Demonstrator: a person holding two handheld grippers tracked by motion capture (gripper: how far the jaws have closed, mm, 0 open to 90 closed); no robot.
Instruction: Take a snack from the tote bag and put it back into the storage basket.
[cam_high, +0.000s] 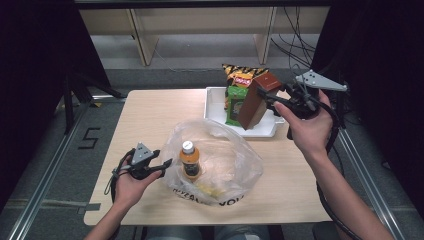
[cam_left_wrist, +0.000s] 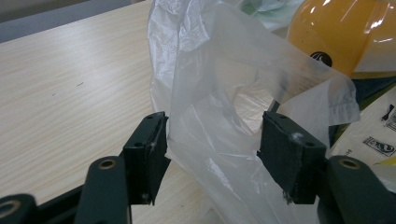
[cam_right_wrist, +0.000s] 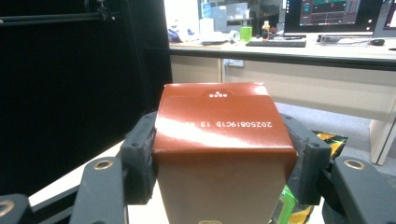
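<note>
Right, I hold brown cardboard carton (cam_high: 256, 100) clamped in right gripper (cam_high: 267, 97), lifted over white plastic tray (cam_high: 215, 107), long axis tilted, top leaning away from clear plastic bag (cam_high: 220, 150). Bag mouth lies toward me and left of carton, orange-juice bottle (cam_high: 190, 160) upright inside. Left gripper (cam_high: 162, 167) at bag's left edge, jaws partly open around loose film, cannot tell if pinched. Right hand nearer carton, forearm raised, wrist cocked
</note>
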